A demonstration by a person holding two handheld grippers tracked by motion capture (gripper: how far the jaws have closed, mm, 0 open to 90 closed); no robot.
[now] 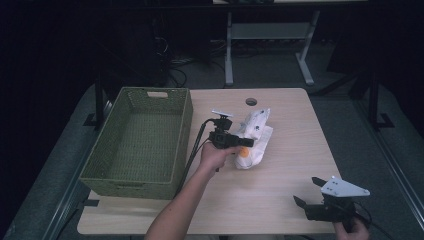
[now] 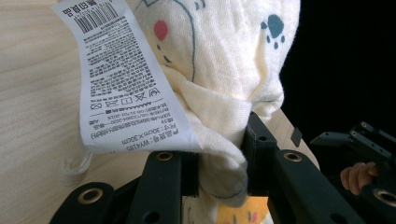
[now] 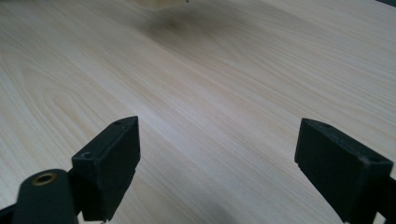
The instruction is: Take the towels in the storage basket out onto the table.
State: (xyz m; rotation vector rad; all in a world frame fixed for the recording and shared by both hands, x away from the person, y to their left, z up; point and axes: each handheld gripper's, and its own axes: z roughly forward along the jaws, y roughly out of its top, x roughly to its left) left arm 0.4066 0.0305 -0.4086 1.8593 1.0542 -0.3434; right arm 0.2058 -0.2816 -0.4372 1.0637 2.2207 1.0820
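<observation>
Left gripper view, jaws pinching cloth (image 2: 224,60) (tag dangling)

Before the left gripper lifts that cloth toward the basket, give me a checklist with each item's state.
1. Left gripper clamped on the cream cloth: ok.
2. Grip deep enough to hold the whole cloth: cannot tell; only a bunched fold sits between the jaws.
3. Care label free of the jaws: ok.
4. Green basket open beside the cloth: ok.
5. Right gripper open and apart from the cloth: ok.
</observation>
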